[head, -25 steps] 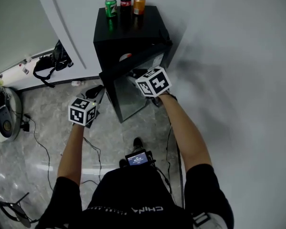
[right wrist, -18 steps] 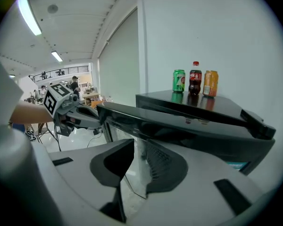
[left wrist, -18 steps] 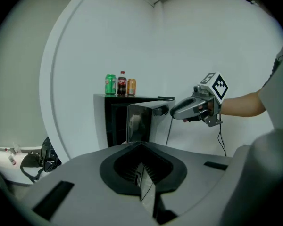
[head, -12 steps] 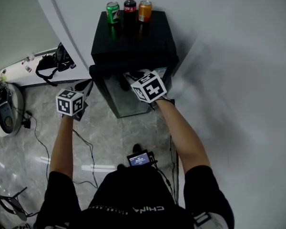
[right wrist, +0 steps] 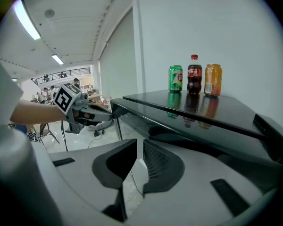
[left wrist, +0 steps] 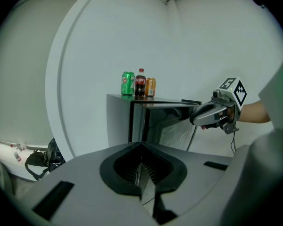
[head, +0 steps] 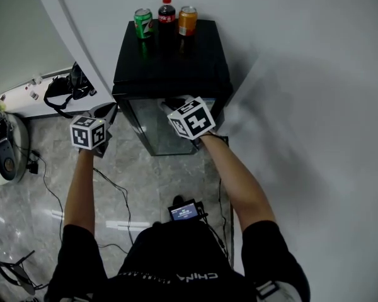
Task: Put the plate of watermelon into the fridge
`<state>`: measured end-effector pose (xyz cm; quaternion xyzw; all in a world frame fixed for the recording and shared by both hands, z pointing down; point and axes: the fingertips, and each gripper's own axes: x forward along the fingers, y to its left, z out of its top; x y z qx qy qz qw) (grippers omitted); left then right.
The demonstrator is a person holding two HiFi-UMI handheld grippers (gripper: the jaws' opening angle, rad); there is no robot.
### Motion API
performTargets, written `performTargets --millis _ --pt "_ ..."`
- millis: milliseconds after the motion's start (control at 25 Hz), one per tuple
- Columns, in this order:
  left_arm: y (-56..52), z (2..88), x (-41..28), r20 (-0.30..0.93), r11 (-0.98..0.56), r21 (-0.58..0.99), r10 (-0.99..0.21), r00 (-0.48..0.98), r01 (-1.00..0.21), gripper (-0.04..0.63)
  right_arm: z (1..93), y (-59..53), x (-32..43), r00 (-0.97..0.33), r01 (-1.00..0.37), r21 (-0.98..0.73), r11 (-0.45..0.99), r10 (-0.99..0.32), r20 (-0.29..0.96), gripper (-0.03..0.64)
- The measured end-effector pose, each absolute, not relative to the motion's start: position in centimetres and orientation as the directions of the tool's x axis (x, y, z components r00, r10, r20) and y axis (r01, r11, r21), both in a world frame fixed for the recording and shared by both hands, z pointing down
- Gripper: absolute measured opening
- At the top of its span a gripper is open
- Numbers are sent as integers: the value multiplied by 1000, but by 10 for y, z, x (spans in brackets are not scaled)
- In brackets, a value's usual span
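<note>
A small black fridge [head: 170, 61] stands against the white wall, and its glass door [head: 160, 131] is swung almost flat against its body. No plate of watermelon shows; the door hides the inside. My left gripper [head: 107, 113] is shut and empty, with its tip at the door's left corner [right wrist: 112, 108]. My right gripper [head: 171, 104] is at the door's upper front. Its jaws have just been closing to a narrow gap [right wrist: 139, 161] with nothing between them. In the left gripper view my shut left gripper [left wrist: 142, 173] points at the fridge [left wrist: 155, 121], and the right gripper [left wrist: 194, 118] is at the door.
A green can [head: 142, 22], a cola bottle [head: 166, 11] and an orange can [head: 188, 19] stand at the back of the fridge top. A black bag [head: 66, 87], a round device [head: 3, 150] and cables [head: 113, 187] lie on the floor at left. The wall runs along the right.
The fridge door has swung from half open to almost closed. My right gripper followed it in towards the fridge. My left gripper moved left, to the door's left corner.
</note>
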<state>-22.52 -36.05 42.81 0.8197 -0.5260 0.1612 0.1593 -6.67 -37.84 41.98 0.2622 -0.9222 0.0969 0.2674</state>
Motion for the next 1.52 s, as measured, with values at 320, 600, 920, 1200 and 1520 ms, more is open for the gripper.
performTargets --millis 320,600,920,1200,1520 --pt "-349 428 -219 478 -430 -13 -796 372 -903 12 417 -369 -61 -711 -555 -71 829 -429 556 34" --pt "-286 421 -191 479 -529 -45 -756 446 -848 12 418 -320 -48 -663 -566 1 825 -455 594 18" --pt "-157 444 -167 521 -645 -9 -655 547 -764 12 424 -214 -42 -621 -613 26 790 -502 602 15" --pt "-45 481 -144 534 -692 66 -584 611 -719 12 459 -110 -13 -611 -663 -35 748 -513 603 15" --pt "39 501 -122 475 -621 128 -647 597 -774 12 471 -23 14 -730 -607 -190 771 -448 516 17"
